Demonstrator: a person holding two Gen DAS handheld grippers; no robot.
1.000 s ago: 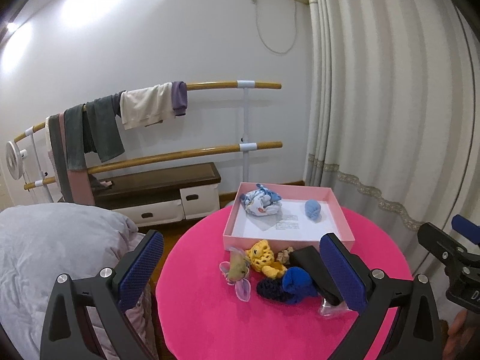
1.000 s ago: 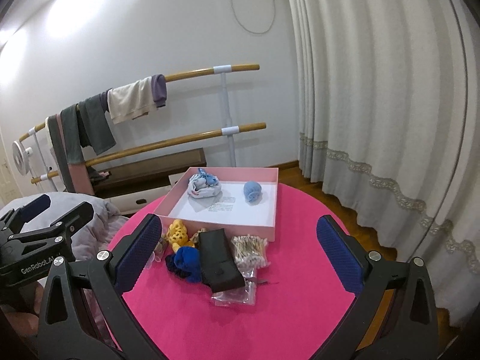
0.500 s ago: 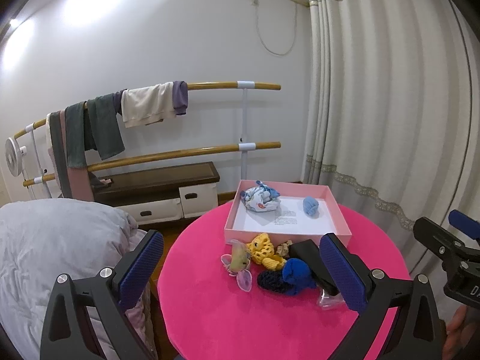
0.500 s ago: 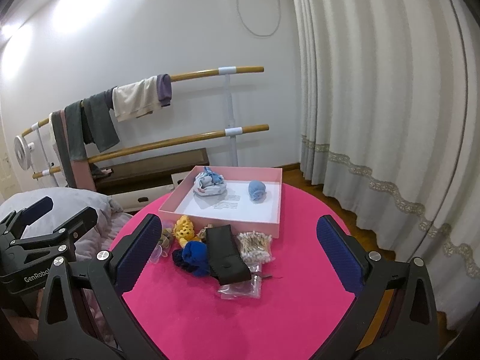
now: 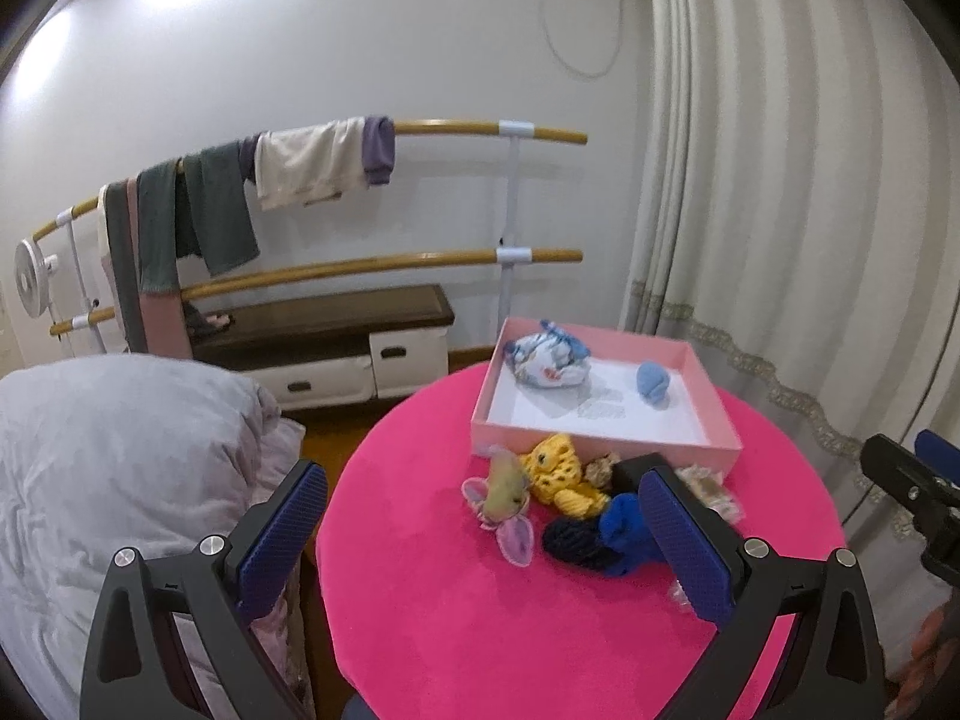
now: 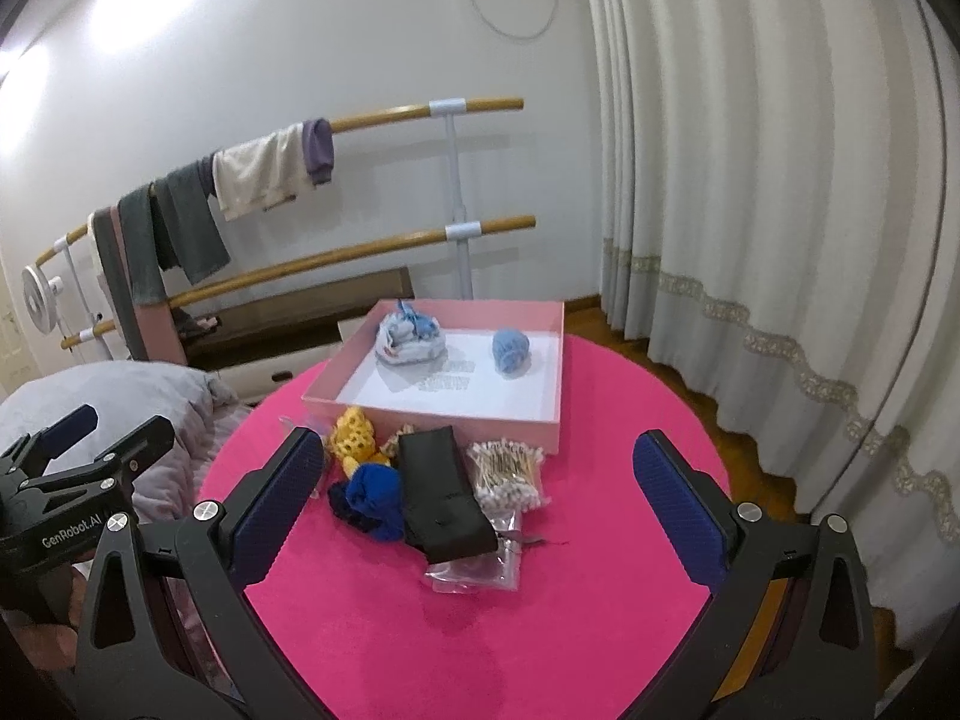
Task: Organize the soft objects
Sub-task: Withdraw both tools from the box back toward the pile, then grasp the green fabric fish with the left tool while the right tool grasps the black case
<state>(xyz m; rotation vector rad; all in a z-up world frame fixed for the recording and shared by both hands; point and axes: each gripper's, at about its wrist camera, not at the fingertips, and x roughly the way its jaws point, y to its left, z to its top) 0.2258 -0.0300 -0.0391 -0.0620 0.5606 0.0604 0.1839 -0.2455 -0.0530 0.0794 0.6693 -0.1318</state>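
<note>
Both grippers are hanging above the near edge of the round pink table (image 6: 630, 408), and neither is gripping anything: the left gripper (image 5: 483, 537) is standing with its blue pads spread wide, and the right gripper (image 6: 480, 507) is spread just as wide, well clear of the cloth below. Toward the far side of the table the pink box (image 6: 555, 360) is sitting with two soft things already lying in it, a white-and-blue bundle (image 6: 411, 339) near its back left corner and a light blue ball (image 6: 511, 349) apart from it to the right. In front of the box a small heap is waiting on the tabletop: a yellow knitted toy (image 5: 555, 468), a pale winged toy (image 5: 504, 489) just left of it, and a bright blue sock (image 6: 375, 495) lying on a dark navy one (image 5: 573, 537). A black pouch (image 6: 441, 489) is lying touching the blue sock, with a packet of cotton swabs (image 6: 507, 471) just beside it and a clear plastic bag (image 6: 480, 567) partly under its near end.
</note>
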